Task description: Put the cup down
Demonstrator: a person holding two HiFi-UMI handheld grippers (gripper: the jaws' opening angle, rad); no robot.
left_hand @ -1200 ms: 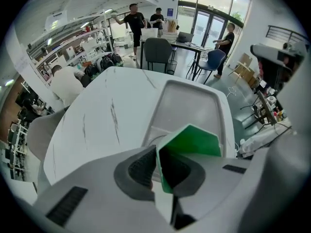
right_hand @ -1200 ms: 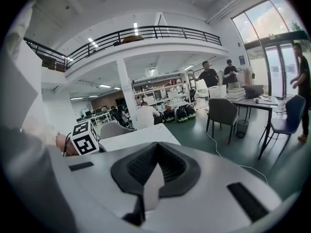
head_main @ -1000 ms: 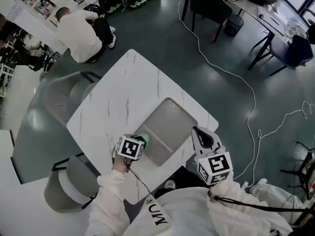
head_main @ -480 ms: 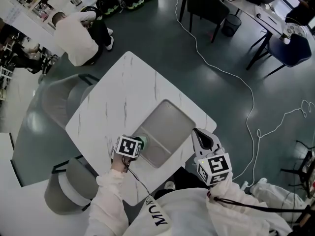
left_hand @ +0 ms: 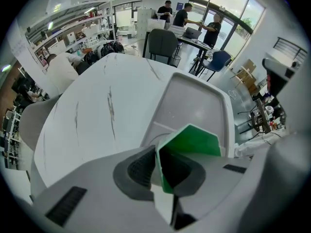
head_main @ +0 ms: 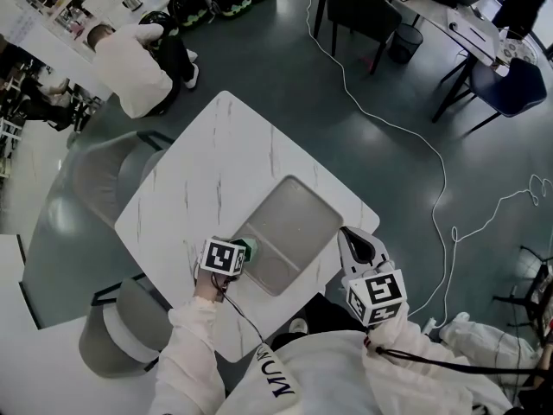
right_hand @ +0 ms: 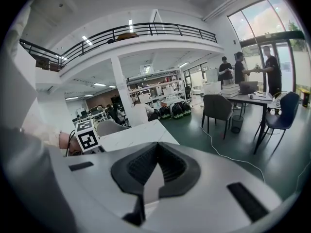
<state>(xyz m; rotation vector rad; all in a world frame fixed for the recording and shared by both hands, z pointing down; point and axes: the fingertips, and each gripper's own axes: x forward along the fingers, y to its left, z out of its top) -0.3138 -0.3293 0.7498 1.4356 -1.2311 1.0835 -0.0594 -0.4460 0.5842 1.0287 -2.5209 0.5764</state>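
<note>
A green cup is pinched by its wall between the jaws of my left gripper, at the near left corner of a grey tray on the white marble table. In the left gripper view the green cup juts past the left gripper over the tray. Whether the cup's base touches the tray is hidden. My right gripper hangs past the table's near right edge, shut and empty. In its own view the right gripper points level across the room.
Grey chairs stand at the table's left side and near corner. A person in white crouches on the floor beyond the table. A white cable trails over the floor to the right. Dark chairs and desks lie farther back.
The left gripper with the green cup has shifted only slightly at the tray's corner. The right gripper has stayed where it was.
</note>
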